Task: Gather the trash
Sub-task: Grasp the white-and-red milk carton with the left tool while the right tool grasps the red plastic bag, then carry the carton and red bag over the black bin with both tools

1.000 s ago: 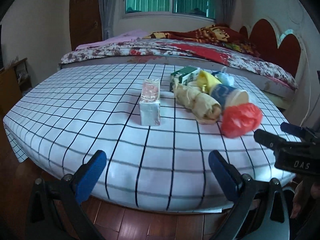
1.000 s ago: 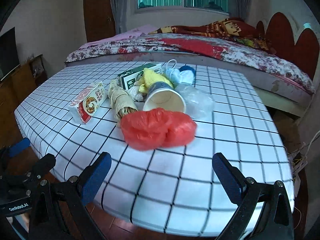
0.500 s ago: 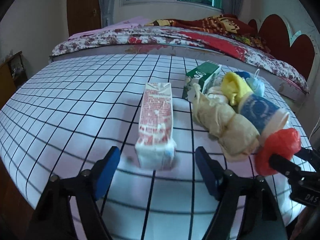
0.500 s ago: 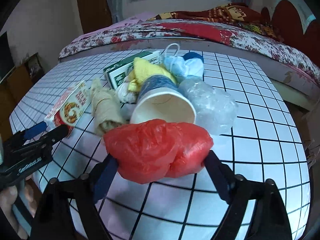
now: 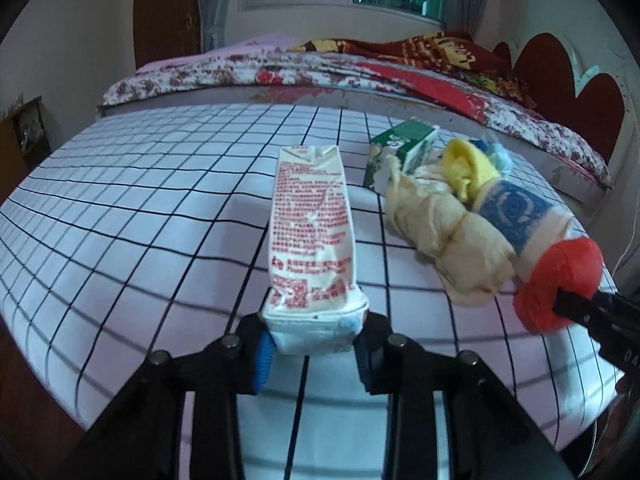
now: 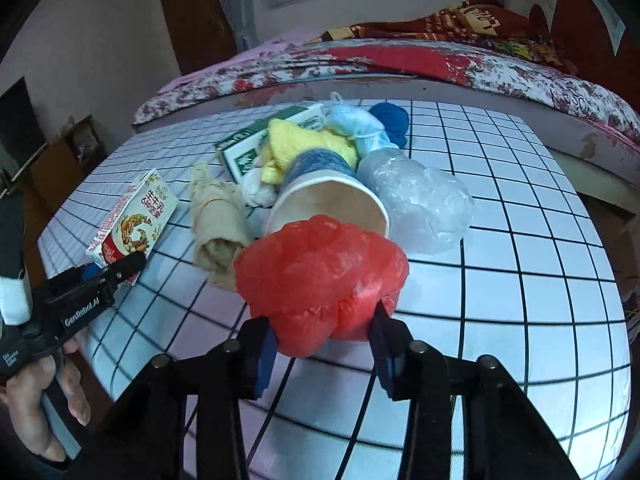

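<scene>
- A table (image 5: 120, 208) covered in a white cloth with a black grid stands in a bedroom, with a bed (image 5: 360, 68) behind it.
- The left gripper (image 5: 314, 354) has its fingers clamped on the near end of a red-and-white milk carton (image 5: 310, 236). The carton lies flat on the table.
- The carton's long axis runs straight away from the left fingers, in line with them, so the grip is on its short bottom end and most of its length sticks out beyond.
- The right gripper (image 6: 322, 346) has its fingers closed on the near edge of a crumpled red plastic bag (image 6: 320, 268), which bulges up and forward between them.
- Whether the bag is clear of the table or resting on it cannot be told.
- Just behind the red bag lies a paper cup (image 6: 332, 200) on its side, mouth toward the right gripper.
- Beside the cup are a beige rolled bag (image 6: 218, 228), a clear plastic bag (image 6: 420, 200), a yellow wad (image 6: 308, 144), a green-and-white box (image 6: 256, 144), a pale blue face mask (image 6: 356, 124) and a dark blue wad (image 6: 390, 120).
- These pieces sit touching in one heap, nearer the right gripper than the left.
- No bin or trash container is in view.
- Judgement: each hand holds one piece; both likely need lifting away next, and the carton, held by one end, may droop.
</scene>
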`<state>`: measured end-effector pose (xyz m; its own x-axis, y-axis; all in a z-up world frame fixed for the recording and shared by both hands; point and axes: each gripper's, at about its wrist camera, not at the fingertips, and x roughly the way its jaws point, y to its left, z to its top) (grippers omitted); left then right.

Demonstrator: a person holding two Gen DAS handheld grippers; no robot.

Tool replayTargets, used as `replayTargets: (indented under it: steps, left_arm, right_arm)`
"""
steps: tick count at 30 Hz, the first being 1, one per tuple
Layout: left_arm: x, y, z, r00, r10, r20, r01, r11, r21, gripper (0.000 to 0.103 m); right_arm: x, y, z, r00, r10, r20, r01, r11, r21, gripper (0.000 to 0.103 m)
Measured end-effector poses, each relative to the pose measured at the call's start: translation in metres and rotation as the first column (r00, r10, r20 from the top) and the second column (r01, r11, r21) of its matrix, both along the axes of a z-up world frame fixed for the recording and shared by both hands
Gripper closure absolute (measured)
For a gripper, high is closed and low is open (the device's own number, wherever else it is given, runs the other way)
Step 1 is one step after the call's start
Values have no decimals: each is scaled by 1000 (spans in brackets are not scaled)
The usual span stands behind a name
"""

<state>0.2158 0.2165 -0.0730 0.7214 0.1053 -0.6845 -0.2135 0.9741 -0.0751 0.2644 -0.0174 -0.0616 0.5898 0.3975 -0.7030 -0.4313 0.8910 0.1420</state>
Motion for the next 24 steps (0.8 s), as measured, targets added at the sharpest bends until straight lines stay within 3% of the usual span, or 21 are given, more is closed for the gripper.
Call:
replayTargets:
  steps: [8, 24]
  left_arm:
    - [-43, -33, 18, 997, -54, 54, 52, 998, 34, 68]
    - [-99, -105, 48, 971, -201, 128, 195, 979, 59, 68]
  right_arm:
    - [-35, -20, 18, 996, -14, 90, 10, 999, 39, 64]
    - [-109, -90, 57, 978, -99, 181, 81, 992, 102, 64]
